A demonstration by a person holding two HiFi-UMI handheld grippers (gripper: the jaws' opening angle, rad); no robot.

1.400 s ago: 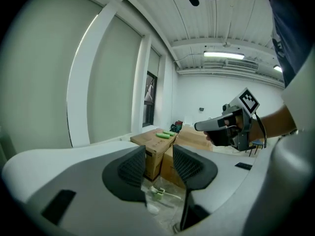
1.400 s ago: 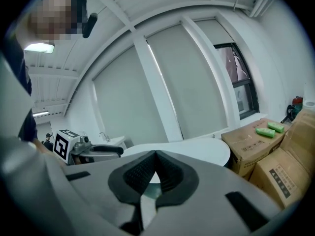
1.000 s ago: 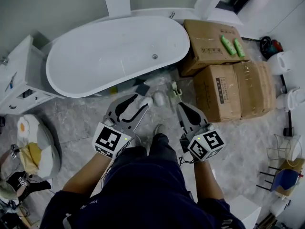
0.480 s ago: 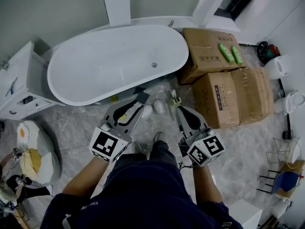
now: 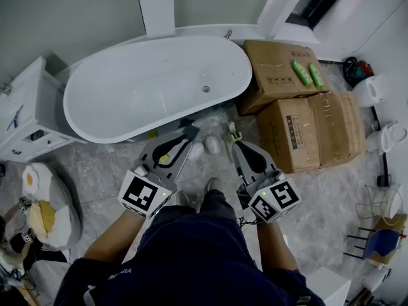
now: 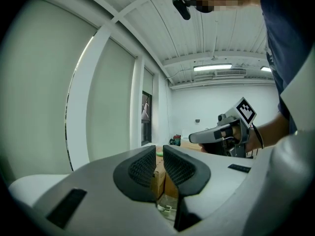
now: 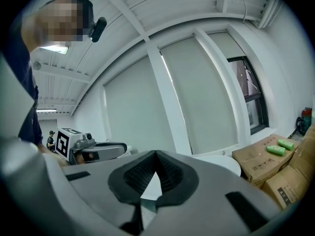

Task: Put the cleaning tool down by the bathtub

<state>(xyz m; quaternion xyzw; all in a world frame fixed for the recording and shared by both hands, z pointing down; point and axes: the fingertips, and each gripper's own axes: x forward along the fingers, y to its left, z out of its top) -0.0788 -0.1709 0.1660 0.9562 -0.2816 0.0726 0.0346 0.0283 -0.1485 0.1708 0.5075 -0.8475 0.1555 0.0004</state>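
Hovering by bathtub (image 5: 159, 85): left gripper (image 5: 186, 142) empty, jaws just narrowed to slit; right gripper (image 5: 237, 147) pressed together, empty. Cleaning tool (image 5: 232, 132) seemingly placed; withdraw next.

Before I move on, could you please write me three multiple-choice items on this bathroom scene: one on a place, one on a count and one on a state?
1. Where do the cardboard boxes stand?
A. on the floor beside the bathtub's end
B. inside the bathtub
C. on a shelf

2. How many green items lie on top of the boxes?
A. one
B. two
C. four

3. How do the right gripper's fingers stand?
A. wide apart
B. tips together, nothing held
C. clamped on a green item

Answers:
1. A: the head view shows them on the floor at the bathtub's right end.
2. B: two lie side by side on one box top.
3. B: the right gripper view shows the tips meeting with nothing between them.
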